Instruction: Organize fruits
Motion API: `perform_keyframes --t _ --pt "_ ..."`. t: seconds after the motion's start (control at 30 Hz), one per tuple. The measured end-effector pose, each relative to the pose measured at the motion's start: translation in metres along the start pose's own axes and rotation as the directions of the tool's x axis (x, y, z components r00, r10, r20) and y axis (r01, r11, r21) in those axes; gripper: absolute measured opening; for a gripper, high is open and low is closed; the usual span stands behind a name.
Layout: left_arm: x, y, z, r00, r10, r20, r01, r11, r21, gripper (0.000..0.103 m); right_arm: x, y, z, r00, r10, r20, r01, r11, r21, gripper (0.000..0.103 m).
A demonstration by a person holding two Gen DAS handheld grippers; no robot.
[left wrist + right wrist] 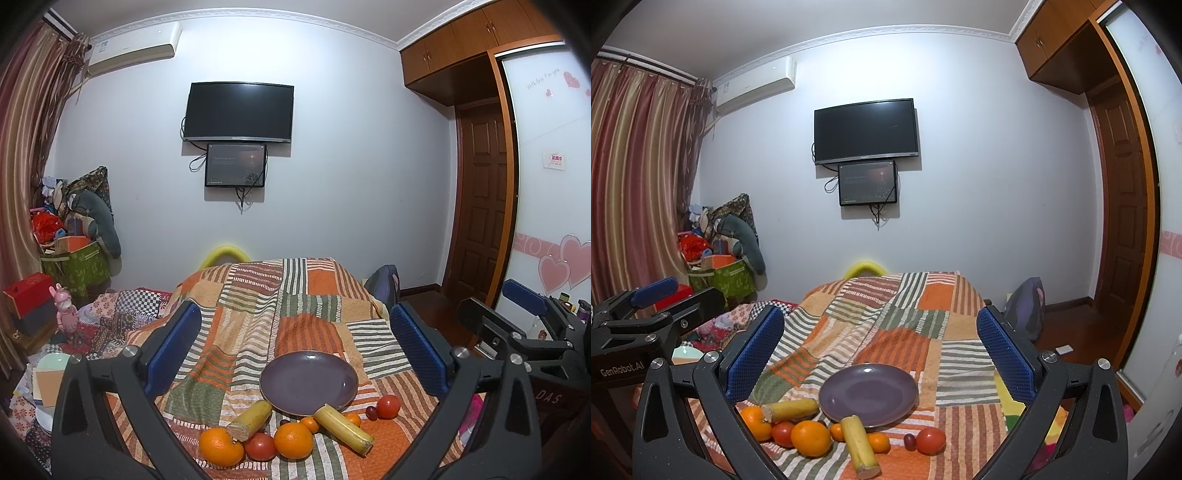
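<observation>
An empty purple plate (308, 380) (868, 396) lies on the striped patchwork cloth. In front of it lie two banana pieces (251, 420) (343, 428), two oranges (221, 446) (293, 440), two small tangerines (309, 424), two tomatoes (260, 446) (388, 406) and dark grapes (371, 412). My left gripper (295, 347) is open and empty, above and behind the fruit. My right gripper (879, 350) is open and empty at a similar height; it also shows at the right of the left wrist view (517, 314).
The cloth-covered surface (295, 295) drops off at its far and right edges. Patterned bedding and a pink toy (66, 314) lie to the left. A dark bag (1027, 306) stands on the floor at the right near the wardrobe.
</observation>
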State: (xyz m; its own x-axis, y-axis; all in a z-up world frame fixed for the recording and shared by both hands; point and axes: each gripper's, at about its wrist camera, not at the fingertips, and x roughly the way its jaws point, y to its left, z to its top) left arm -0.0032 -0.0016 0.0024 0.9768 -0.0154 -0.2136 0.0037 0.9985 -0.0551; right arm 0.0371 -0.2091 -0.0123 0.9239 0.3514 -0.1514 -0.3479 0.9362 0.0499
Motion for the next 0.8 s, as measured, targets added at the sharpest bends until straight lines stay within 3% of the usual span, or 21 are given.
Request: perform_keyframes --t 0.4,0.8 --pt "0.012 0.005 -0.002 0.999 -0.01 -0.038 0.009 1.0 -0.013 0.103 0.006 -0.001 -0.004 1.0 0.007 -0.016 -0.007 1.0 0.0 0.103" --pt "0.047 0.015 -0.027 0.984 0.016 -0.177 -0.013 1.0 0.014 0.103 0.036 -0.015 -0.026 0.986 0.053 -0.155 -0.05 0.999 0.021 0.103"
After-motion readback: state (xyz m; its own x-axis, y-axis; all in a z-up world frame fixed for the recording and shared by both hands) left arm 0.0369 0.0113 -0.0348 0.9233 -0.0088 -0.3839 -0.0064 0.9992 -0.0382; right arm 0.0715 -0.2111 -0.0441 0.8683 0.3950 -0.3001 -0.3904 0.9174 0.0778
